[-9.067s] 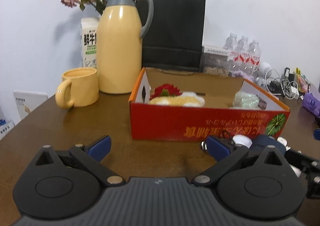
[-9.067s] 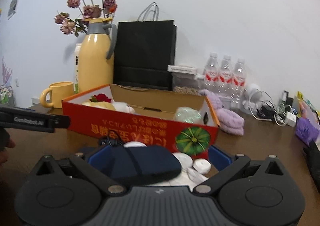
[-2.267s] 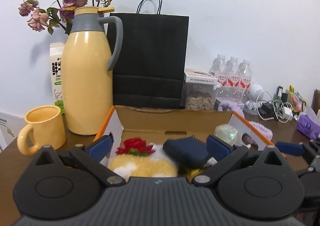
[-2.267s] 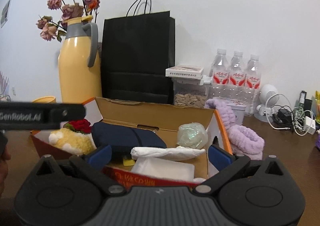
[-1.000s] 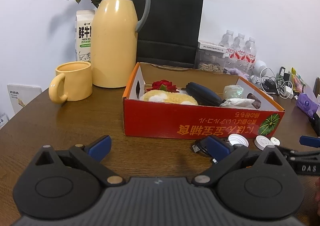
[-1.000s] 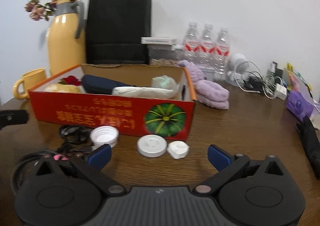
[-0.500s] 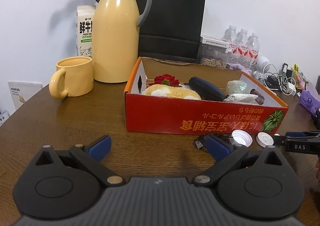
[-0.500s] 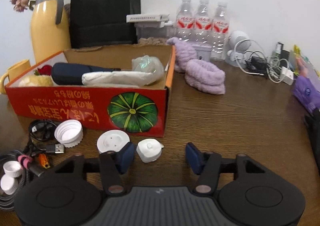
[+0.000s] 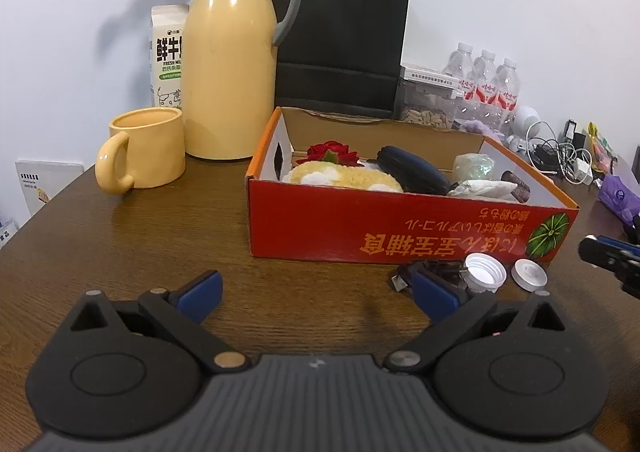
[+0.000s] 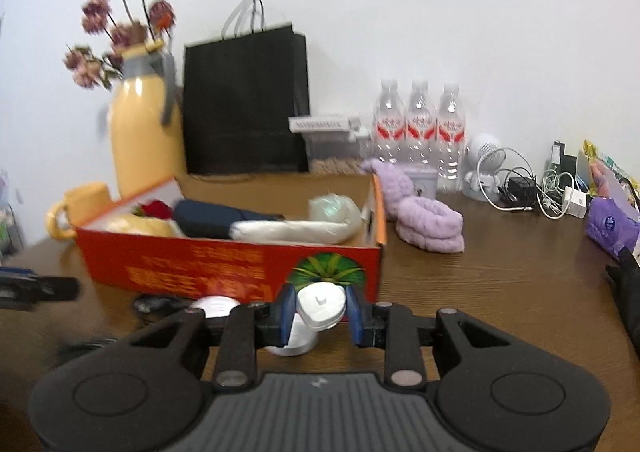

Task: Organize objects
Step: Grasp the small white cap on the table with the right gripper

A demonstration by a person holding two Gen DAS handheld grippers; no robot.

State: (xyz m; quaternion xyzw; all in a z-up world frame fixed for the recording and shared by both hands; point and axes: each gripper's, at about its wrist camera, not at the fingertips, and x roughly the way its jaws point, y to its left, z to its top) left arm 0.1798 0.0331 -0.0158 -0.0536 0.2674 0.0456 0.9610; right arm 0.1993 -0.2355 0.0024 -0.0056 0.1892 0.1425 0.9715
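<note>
White cap [image 10: 321, 306] pinched in right tool [image 10: 320, 316], seemingly lifted; left tool [image 9: 316, 292] spread.

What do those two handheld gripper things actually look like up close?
Both look alike. The left gripper and the right gripper have matte black bodies with a ribbed grey centre plate, round black discs on each side, silver pivot pins and blue pads on the fingers. No cables show.

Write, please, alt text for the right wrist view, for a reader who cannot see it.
The right gripper is shut on a small white cap, held in front of a red cardboard box on a brown wooden table. The box holds a dark blue pouch and white bundles; behind stand a yellow thermos and a black paper bag.
</note>
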